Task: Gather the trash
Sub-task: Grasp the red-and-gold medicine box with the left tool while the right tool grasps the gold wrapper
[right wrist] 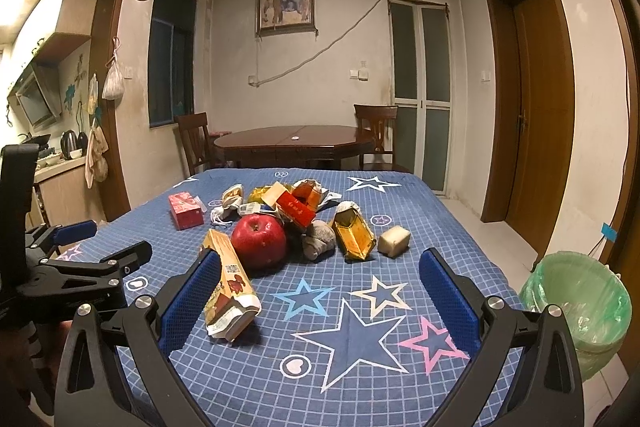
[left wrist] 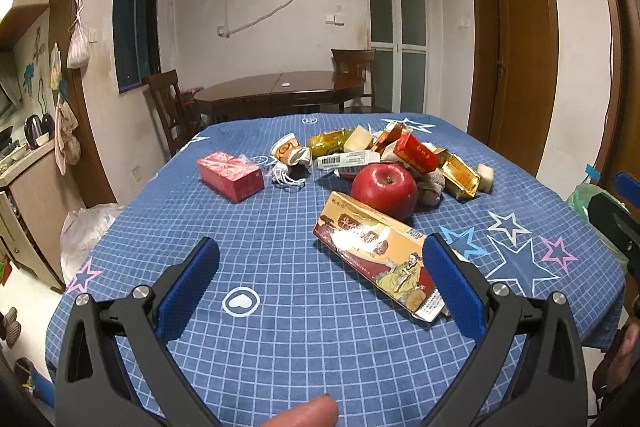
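A: Trash is lying in a heap on the table (left wrist: 280, 347), toward 12 o'clock from both grippers; the long yellow carton (left wrist: 376, 259) is lying nearest, and I am judging it as the first piece to take.

B: I am agreeing; the left gripper (left wrist: 320, 267) is hanging over the blue cloth with its jaws spread wide and holding nothing; the carton is touching, or almost touching, its right pad at 2 o'clock. It is better to be turning the jaws across the narrow side of the carton, because the length is too much for them, I think.

A: The right gripper (right wrist: 318, 285) is also wide open and empty; in its view the carton (right wrist: 230, 287) is lying just beside the left pad, at 10 o'clock. The apple (right wrist: 259, 241) is resting right behind the carton; I am thinking it may roll if the carton is being dragged, so lifting straight up is safer.

B: And whether the apple is counting as trash, I cannot tell.

A: The right wrist view is showing the bin with the green bag (right wrist: 580, 307) at 3 o'clock, standing beside the table edge; the left wrist view is giving only a green sliver of it at the right border.

B: The left view, however, is showing the red box (left wrist: 230, 175) and the white mask (left wrist: 292, 163) more clearly, at 11 o'clock, a little apart from the heap; a fingertip of the person (left wrist: 308, 413) is also appearing at 6 o'clock.
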A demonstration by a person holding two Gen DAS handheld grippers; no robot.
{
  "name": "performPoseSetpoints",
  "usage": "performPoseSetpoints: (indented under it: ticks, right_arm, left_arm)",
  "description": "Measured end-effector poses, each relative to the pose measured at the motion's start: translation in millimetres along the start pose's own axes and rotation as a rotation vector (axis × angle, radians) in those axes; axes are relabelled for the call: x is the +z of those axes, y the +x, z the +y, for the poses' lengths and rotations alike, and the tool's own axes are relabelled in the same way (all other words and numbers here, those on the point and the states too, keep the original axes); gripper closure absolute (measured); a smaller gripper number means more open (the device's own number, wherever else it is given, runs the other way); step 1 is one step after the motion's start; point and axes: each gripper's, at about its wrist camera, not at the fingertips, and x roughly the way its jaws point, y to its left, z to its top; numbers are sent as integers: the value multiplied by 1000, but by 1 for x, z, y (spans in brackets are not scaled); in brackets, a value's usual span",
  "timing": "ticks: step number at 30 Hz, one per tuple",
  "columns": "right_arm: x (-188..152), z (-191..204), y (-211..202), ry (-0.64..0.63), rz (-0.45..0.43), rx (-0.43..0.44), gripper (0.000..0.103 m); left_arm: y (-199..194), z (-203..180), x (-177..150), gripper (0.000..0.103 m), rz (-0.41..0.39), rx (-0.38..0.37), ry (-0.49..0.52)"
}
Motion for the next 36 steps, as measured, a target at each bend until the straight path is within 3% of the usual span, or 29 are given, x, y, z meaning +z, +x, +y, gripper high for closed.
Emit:
performPoseSetpoints:
  ticks: [7, 17, 22, 31, 34, 36]
  right_arm:
    - [-1, -3, 7, 2, 11, -2, 4]
    - [-10, -10, 20, 9, 52, 2, 4]
    - [-14, -17, 24, 12, 64, 3, 4]
    - [-21, -33, 44, 39, 118, 38, 4]
    - [-19, -42, 58, 58, 147, 71, 4]
    - [-16, -51, 73, 76, 174, 104, 4]
  left_arm:
    - [9, 1, -1, 5, 43, -16, -12]
    - [83, 6, 5, 5, 324, -188, -193]
    - [115, -8, 13, 5, 403, -206, -236]
    - [150, -31, 3, 5, 495, -144, -180]
    - [149, -32, -2, 20, 475, -118, -123]
    - [147, -30, -1, 24, 468, -120, -99]
